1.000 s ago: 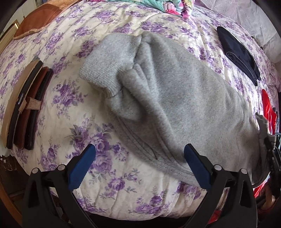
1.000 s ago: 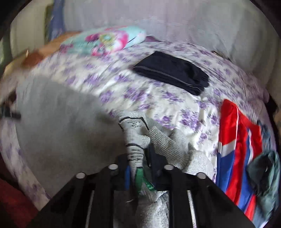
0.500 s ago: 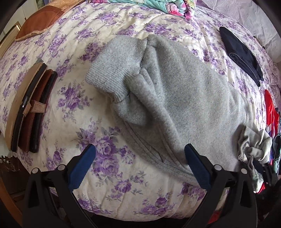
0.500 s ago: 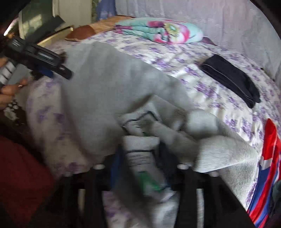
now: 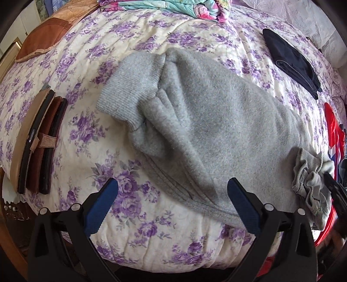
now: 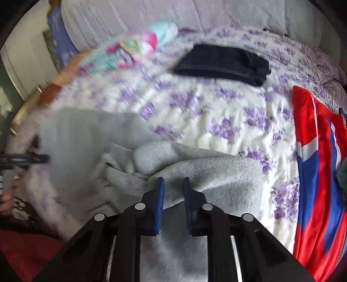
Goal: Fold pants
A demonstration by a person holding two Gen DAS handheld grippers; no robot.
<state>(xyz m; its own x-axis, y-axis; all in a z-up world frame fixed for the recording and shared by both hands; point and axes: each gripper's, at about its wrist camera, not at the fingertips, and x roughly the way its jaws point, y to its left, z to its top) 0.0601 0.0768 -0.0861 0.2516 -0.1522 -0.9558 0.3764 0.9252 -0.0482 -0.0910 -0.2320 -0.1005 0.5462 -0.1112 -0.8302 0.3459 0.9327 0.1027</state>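
Note:
Grey fleece pants [image 5: 216, 121] lie folded lengthwise on the flowered bed, ribbed cuffs [image 5: 130, 84] at the far left, bunched waistband [image 5: 310, 177] at the right. My left gripper [image 5: 172, 205] is open and empty, hovering over the pants' near edge at the bed's front. My right gripper [image 6: 172, 184] has its jaws a narrow gap apart with the grey waistband fabric [image 6: 195, 171] between them. The right gripper's tip shows at the right edge of the left wrist view [image 5: 334, 186].
Folded dark navy pants [image 5: 292, 63] [image 6: 223, 63] lie at the far right of the bed. A red, white and blue garment [image 6: 316, 169] lies at the right edge. A folded colourful blanket [image 5: 169, 6] is at the head; brown sandals [image 5: 36, 143] lie at the left edge.
My right gripper carried the waistband back over the pants and has lowered it near the bed's right side. Its jaws have parted slightly. The left gripper has drawn back a little.

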